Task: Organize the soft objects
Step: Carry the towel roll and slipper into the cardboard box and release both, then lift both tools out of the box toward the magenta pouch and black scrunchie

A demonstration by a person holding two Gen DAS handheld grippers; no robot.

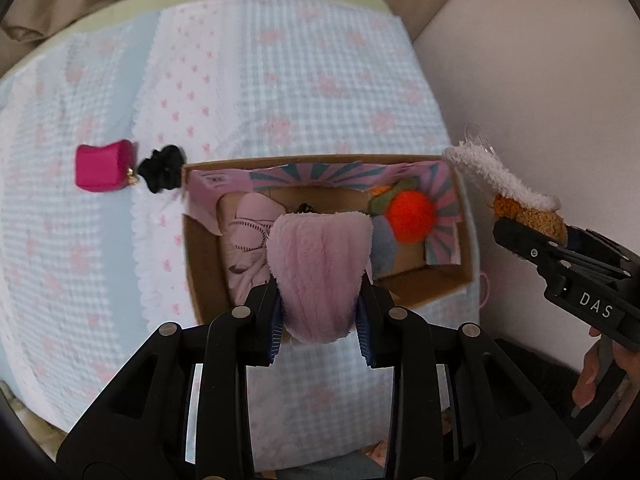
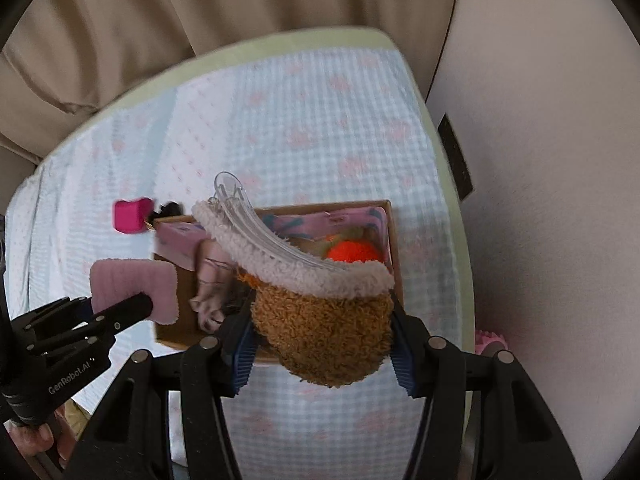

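**Two plush loads over one crowded box**

Left to right: a pink pouch (image 1: 104, 171) and black scrunchie (image 1: 162, 173) lie outside the box (image 1: 192, 264). Your left gripper (image 1: 320, 320) pinches a ribbed pink plush (image 1: 320, 272); dropped carelessly, it could drape over the rim. Your right gripper (image 2: 322, 350) squeezes a nubbly brown plush (image 2: 324, 336) whose stiff clear hook (image 2: 256, 216) may snag the cardboard.

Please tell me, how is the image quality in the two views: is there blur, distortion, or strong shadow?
Left wrist view: fisheye bending curves the checked bedspread; the magenta pouch looks slightly smeared; the fuzzy pink cloth in the left tongs is sharp. Right wrist view: same bending, soft even light, no hard shadows; the open cardboard box is softer than the brown fleecy slipper in the right tongs.
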